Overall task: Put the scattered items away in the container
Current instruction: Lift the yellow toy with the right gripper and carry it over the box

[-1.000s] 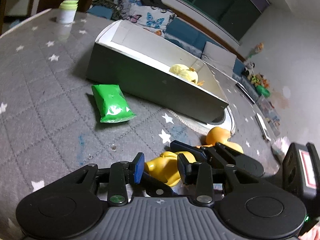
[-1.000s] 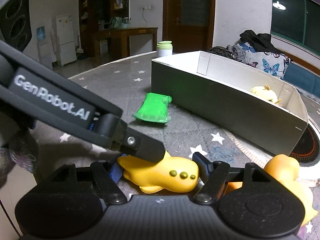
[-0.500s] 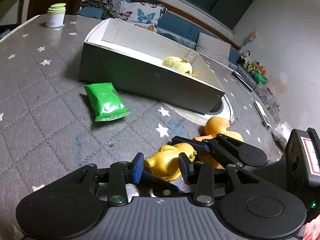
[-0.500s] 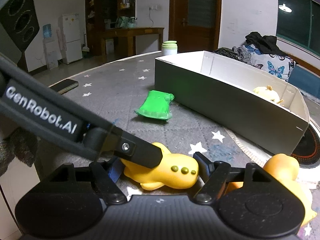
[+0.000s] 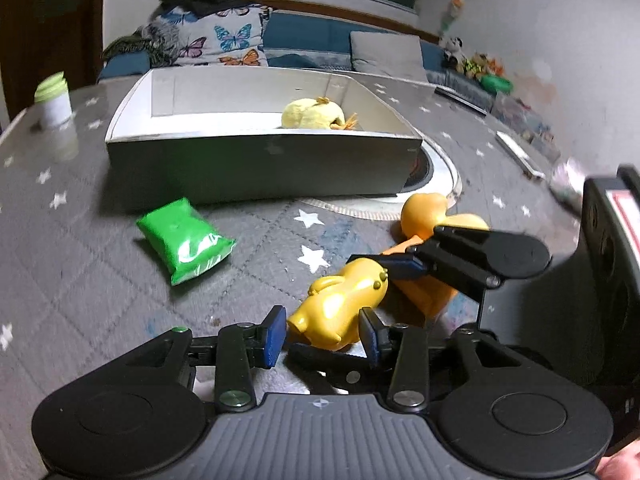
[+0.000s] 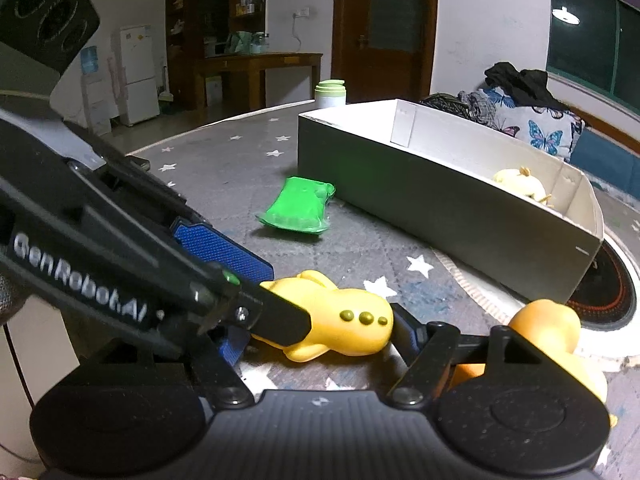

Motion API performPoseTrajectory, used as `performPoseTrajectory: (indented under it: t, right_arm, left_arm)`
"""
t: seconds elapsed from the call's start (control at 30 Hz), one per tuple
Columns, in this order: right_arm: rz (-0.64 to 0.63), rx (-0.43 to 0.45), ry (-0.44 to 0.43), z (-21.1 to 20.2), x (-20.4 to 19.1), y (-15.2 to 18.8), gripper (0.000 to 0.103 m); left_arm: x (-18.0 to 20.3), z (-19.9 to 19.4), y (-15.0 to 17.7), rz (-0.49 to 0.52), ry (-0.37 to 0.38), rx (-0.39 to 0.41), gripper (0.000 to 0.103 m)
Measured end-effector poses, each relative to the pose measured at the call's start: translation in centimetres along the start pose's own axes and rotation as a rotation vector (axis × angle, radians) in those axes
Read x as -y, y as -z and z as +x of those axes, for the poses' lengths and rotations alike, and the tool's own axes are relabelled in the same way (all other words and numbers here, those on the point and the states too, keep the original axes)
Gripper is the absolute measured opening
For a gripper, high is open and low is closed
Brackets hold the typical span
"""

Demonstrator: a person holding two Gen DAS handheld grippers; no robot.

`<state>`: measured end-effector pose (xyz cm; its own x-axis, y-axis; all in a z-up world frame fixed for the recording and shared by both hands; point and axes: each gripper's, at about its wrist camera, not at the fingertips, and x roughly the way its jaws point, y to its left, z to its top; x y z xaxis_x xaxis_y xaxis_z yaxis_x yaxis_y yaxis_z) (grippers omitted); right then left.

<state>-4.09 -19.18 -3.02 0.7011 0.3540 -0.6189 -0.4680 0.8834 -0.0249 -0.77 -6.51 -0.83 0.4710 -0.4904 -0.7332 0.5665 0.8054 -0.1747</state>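
A: What is the biggest thing here?

B: The desk, covered in grey quilted cloth with white stars. On it stands the long grey cardboard box with a white inside; a pale yellow plush chick lies in it, toward the right-hand end in the left wrist view.

A: And outside the box?

B: A bright green sealed plastic packet lies flat on the cloth, near the box's front wall but apart from it. An orange rubber duck sits near the box's right corner, partly behind the right gripper. A glossy yellow plastic toy with three small olive studs lies on its side nearest the cameras.

A: Where are the grippers?

B: Both are at that yellow toy. The left gripper has its blue pads apart, one on each side of the toy's near end; whether they touch it I cannot tell. From the right wrist view, the right gripper also stands apart around the toy, one pad close to the studded end, the other hidden behind the left gripper's finger.

A: Anything smaller?

B: A white jar with a pale green lid stands at the far left of the desk.
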Motion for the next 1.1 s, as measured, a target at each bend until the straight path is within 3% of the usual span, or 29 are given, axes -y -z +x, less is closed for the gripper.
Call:
performPoseTrajectory:
  t: [0.33,0.53,0.67,0.9,1.1]
  right_arm:
    - [-0.116,0.03,0.028,-1.4,0.1,-1.9,0.073]
    - [-0.202,0.101,0.052,-2.2,2.4,-6.5,0.073]
    - [-0.247,0.116,0.066,-1.1,4.9,-10.4,0.073]
    - [-0.239,0.014,0.029,4.4,10.2,-15.2,0.072]
    - [-0.222,-0.111,-0.004,9.1,13.1,-15.7,0.072]
  left_arm:
    - [-0.3,-2.1,-2.6,-0.068,0.036,0.049,0.044]
    - [-0.9,-2.9,-8.7,-0.071,0.032,0.122,0.044]
    - [-2.5,-1.2,-13.1,-0.097,0.049,0.128,0.044]
    - [-6.5,5.0,-17.6,-0.207,0.115,0.038,0.044]
    - [-9.4,9.6,-18.6,-0.303,0.155,-0.055,0.044]
